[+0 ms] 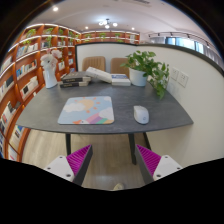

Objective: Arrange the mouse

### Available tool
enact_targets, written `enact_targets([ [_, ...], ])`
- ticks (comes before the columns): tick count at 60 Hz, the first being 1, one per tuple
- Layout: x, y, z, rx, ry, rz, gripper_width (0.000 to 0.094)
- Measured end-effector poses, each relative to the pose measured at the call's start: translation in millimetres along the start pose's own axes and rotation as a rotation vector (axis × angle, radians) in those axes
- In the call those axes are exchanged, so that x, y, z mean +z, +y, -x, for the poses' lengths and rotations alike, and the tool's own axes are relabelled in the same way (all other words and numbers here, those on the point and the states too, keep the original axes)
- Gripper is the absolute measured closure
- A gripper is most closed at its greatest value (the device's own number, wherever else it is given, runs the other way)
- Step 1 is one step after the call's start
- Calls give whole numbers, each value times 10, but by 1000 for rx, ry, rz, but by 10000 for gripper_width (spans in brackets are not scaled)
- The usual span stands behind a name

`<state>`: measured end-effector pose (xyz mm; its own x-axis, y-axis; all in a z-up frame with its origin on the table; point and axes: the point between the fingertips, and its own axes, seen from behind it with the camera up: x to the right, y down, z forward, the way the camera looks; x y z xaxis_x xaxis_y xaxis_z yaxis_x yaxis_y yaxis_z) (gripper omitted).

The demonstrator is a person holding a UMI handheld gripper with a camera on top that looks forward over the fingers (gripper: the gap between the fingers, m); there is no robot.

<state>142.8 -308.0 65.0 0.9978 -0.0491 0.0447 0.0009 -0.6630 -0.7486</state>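
A light grey mouse (141, 114) lies on the dark grey table (40, 112), just right of a pastel mouse pad (86, 109). My gripper (113, 160) is well back from the table's front edge, lower than the tabletop, with its magenta-padded fingers (80, 160) spread wide apart and nothing between them. The mouse is far beyond the fingers, slightly right of their midline.
A potted green plant (148, 68) stands at the table's back right by the white wall. Books and papers (88, 76) lie at the far end, with two chairs (96, 63) behind. Bookshelves (22, 70) line the left side. Wooden floor shows beneath the fingers.
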Motion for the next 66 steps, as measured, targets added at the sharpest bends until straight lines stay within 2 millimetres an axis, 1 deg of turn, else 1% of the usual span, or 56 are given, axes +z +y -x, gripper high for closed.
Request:
enact_targets([
  [4, 117, 121, -301, 26, 39, 30, 77],
  [10, 355, 161, -677, 44, 85, 56, 85],
  [13, 508, 108, -812, 46, 91, 57, 87],
  [17, 728, -12, -970, 46, 99, 55, 85],
  [24, 1151, -297, -1125, 57, 82, 43, 87],
  [29, 1423, -516, -1192, 61, 65, 36, 88],
  [34, 1669, -657, -1223, 68, 49, 45, 98],
  [35, 1725, -703, -1295, 69, 45, 47, 104],
  [36, 1770, -697, -1245, 73, 48, 47, 109],
  [37, 1810, -714, -1247, 74, 48, 48, 118],
  [39, 1882, -753, -1260, 76, 47, 46, 151],
  [42, 1984, -802, -1258, 78, 37, 40, 233],
  [45, 2059, -795, -1251, 83, 26, 54, 301],
  [46, 2078, -772, -1242, 85, 22, 65, 323],
  [48, 2101, -836, -1258, 88, 29, 41, 370],
  [49, 2112, -826, -1268, 86, 35, 44, 399],
  [53, 2114, -826, -1268, 73, 39, 41, 416],
  [60, 2116, -804, -1262, 56, 51, 51, 522],
  [66, 2117, -787, -1260, 74, 60, 102, 577],
])
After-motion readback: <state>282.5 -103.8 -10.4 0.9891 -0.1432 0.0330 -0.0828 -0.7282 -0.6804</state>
